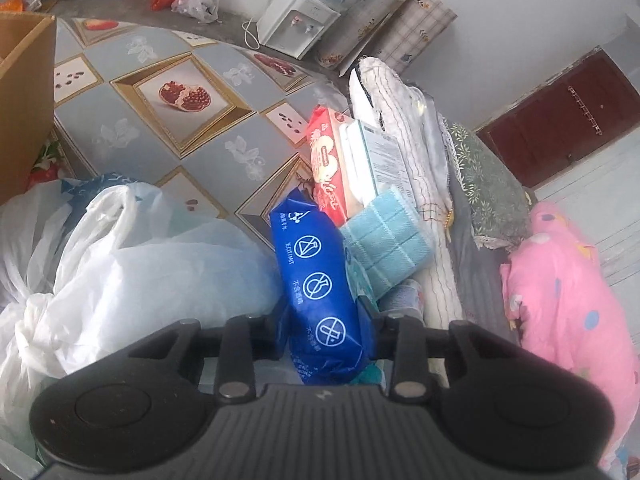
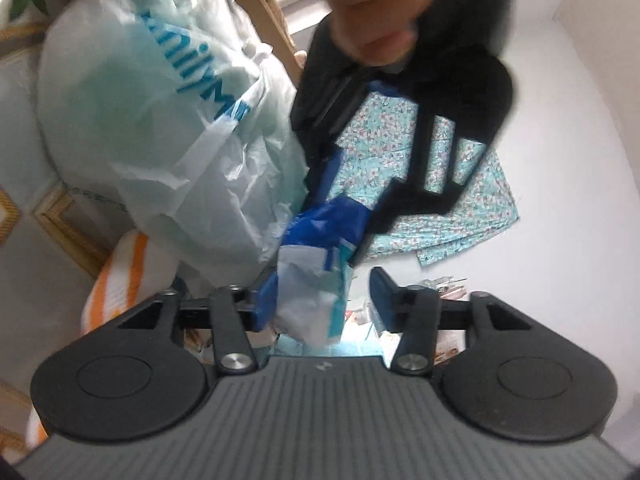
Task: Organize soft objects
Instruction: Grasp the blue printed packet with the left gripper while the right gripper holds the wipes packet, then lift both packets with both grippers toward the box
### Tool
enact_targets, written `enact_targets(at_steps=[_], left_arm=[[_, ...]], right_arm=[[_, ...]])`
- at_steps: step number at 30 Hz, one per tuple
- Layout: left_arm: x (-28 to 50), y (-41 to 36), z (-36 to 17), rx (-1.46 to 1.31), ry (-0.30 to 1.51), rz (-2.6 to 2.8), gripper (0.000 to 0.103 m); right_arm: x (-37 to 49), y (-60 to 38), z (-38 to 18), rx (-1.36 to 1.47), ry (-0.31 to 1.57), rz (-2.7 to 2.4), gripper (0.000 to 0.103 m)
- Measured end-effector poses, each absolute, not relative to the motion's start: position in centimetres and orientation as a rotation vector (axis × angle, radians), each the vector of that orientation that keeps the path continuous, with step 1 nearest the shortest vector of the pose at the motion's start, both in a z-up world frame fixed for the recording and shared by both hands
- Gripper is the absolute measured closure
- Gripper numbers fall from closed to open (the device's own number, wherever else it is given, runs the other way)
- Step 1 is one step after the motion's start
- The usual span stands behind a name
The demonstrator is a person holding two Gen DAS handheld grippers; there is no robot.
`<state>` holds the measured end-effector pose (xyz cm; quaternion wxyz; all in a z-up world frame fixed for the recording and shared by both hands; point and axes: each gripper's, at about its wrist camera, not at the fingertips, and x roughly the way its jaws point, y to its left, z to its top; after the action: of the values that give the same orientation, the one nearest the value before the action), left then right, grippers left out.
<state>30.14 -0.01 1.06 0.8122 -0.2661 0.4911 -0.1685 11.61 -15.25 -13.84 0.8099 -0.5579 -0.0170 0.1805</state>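
Note:
My left gripper [image 1: 326,320] is shut on a blue soft pack [image 1: 320,276] with white symbols, holding it upright over the patterned table [image 1: 160,148]. Behind it lie a light blue folded cloth [image 1: 390,236], a red pack [image 1: 328,164] and a white checked cloth [image 1: 404,136]. In the right wrist view the same blue pack [image 2: 324,220] hangs in the left gripper's black frame [image 2: 420,128]. My right gripper [image 2: 324,300] is open around the pack's crumpled white-and-blue end [image 2: 308,300]. The left finger pad [image 2: 264,300] touches it; the right pad [image 2: 382,296] stands apart.
A stuffed white plastic bag [image 1: 132,264] sits at the left, also in the right wrist view [image 2: 168,128]. A cardboard box [image 1: 24,92] stands at far left. A pink patterned quilt [image 1: 572,296] lies right. An orange-striped cloth [image 2: 128,280] lies under the bag.

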Motion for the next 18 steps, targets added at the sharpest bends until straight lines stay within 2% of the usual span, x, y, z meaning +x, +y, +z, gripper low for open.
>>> enact_targets(at_steps=[6, 10, 15, 18], left_arm=[[30.0, 0.2, 1.0, -0.561, 1.043, -0.367, 0.069], [29.9, 0.4, 0.9, -0.56, 1.039, -0.373, 0.069], [29.9, 1.2, 0.9, -0.563, 1.025, -0.361, 0.069], [29.9, 1.3, 0.5, -0.571, 1.038, -0.375, 0.07]], right_arm=[[13.2, -20.8, -8.6, -0.784, 0.217, 0.494, 0.051], [17.0, -25.8, -6.1, -0.352, 0.433, 0.579, 0.051], [22.1, -31.8, -7.1, 0.252, 0.659, 0.653, 0.05], [25.1, -34.4, -9.0, 0.594, 0.713, 0.68, 0.05]])
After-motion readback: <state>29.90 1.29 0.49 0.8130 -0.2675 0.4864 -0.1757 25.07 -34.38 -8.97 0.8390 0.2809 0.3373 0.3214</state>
